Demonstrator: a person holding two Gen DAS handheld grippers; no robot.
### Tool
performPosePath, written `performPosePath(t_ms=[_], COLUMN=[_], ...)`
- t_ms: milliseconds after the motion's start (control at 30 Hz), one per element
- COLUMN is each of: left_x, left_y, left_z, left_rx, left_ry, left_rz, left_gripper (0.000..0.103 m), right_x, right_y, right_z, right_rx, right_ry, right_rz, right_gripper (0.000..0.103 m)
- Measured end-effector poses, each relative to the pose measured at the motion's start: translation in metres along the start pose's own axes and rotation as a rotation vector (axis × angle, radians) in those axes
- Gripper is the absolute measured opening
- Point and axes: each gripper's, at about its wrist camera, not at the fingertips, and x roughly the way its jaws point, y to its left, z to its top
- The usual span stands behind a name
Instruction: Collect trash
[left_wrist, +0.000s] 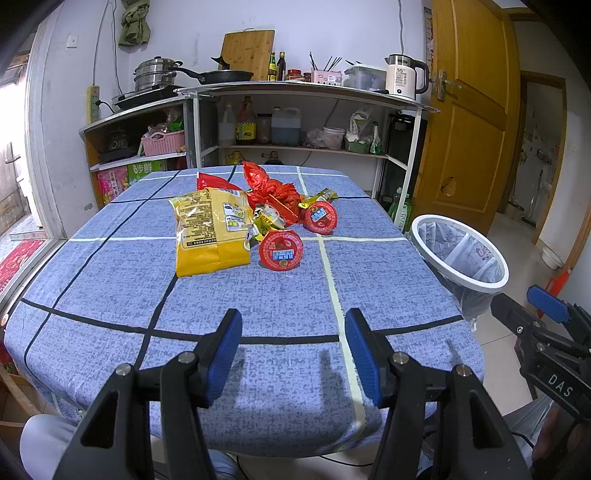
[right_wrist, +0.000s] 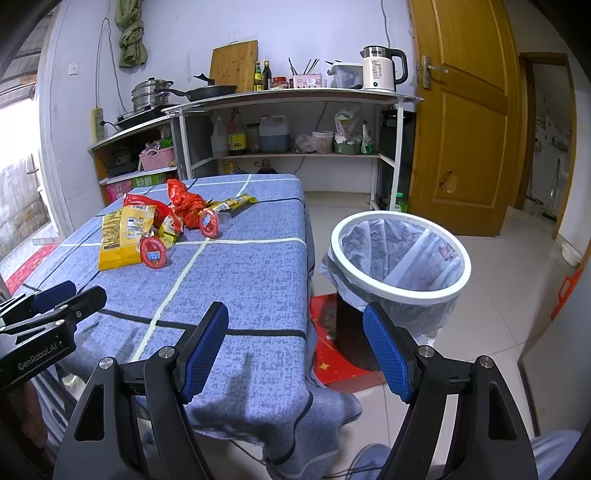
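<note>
A pile of trash lies mid-table: a yellow snack bag, red crumpled wrappers, and two round red-lidded cups. A white-rimmed bin with a plastic liner stands on the floor right of the table. My left gripper is open and empty over the table's near edge. My right gripper is open and empty above the table's near right corner, beside the bin.
The table carries a blue checked cloth. Behind it stand metal kitchen shelves with pots, bottles and a kettle. A wooden door stands at right. A red mat lies under the bin.
</note>
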Motion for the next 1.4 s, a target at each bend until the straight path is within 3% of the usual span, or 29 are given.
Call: performPosePath(t_ms=[1400], left_x=[0.0071], left_y=[0.0027], left_z=[0.0012], left_rx=[0.0], left_ry=[0.016], left_rz=[0.009], left_gripper=[0.06], right_x=[0.0069], right_y=[0.0038], right_z=[0.0074], right_rx=[-0.016], right_ry=[0.0], right_rz=[0.025], right_gripper=[0.076])
